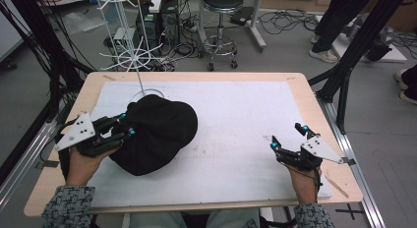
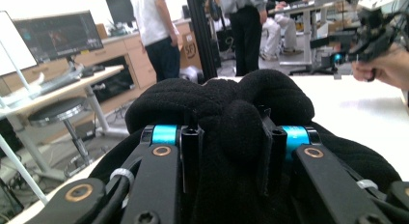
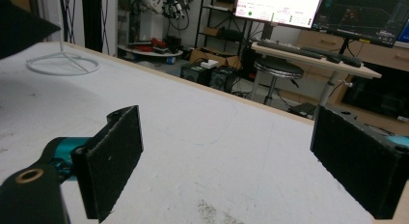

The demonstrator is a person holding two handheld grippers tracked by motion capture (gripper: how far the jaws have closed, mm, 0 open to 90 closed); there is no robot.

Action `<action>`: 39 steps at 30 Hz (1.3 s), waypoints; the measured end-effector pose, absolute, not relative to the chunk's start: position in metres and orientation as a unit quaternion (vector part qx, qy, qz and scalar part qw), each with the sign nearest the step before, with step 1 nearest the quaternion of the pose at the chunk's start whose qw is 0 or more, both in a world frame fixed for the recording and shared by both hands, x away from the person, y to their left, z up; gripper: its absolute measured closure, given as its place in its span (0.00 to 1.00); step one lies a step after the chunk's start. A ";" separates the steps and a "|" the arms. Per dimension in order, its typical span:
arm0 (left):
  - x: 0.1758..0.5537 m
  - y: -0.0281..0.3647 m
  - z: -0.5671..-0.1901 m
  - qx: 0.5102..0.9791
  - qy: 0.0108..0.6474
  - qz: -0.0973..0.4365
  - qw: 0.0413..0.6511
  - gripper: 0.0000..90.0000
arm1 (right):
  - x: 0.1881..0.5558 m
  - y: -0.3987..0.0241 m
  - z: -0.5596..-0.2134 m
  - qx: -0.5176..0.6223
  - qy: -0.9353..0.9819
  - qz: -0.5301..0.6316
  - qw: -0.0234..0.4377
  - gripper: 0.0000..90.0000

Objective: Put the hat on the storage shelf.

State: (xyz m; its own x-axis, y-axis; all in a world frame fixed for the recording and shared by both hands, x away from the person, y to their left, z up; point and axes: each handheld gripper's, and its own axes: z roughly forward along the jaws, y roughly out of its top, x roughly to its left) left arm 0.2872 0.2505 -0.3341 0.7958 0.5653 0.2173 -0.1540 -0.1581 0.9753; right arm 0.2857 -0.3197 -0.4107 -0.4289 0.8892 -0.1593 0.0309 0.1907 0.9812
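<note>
A black soft fabric cap [image 1: 155, 134], lying in a rumpled dome on the left half of a white foam sheet [image 1: 236, 139] covering a pale wooden table [image 1: 305, 90]. Touched at its left edge by the left gripper [image 1: 129, 125], black-framed with blue accents and a grey three-cornered plate on top, held from below by the person's left hand [image 1: 83, 166]. Seen from the left gripper view as a bunched fold of the cap [image 2: 231, 113] pinched between the two black jaws, the jaws clamped firmly on the cloth, with the rest of the fabric swelling up above and around them. Just behind the cap, the round white wire base [image 1: 147, 94] of a white wire rack [image 1: 129, 56], its thin stem slanting up and away past the table's far edge. Well apart on the right side of the sheet, the right gripper [image 1: 290, 137], resting low near the front edge in the person's right hand [image 1: 307, 181], jaws spread wide with nothing between them; in the right gripper view the two black pads [image 3: 115, 161] stood far apart over bare white foam [image 3: 217, 151], with the wire base [image 3: 62, 64] visible far off. Beyond the table, a black round stool [image 1: 222, 21] on a chrome foot, tangled cables on the grey floor, and a person's legs [image 1: 334, 21] standing at the upper right.
</note>
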 end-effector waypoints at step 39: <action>0.304 0.272 -0.201 0.682 0.090 0.260 0.677 0.77 | 0.289 -0.322 -0.412 0.360 0.650 0.541 0.393 0.11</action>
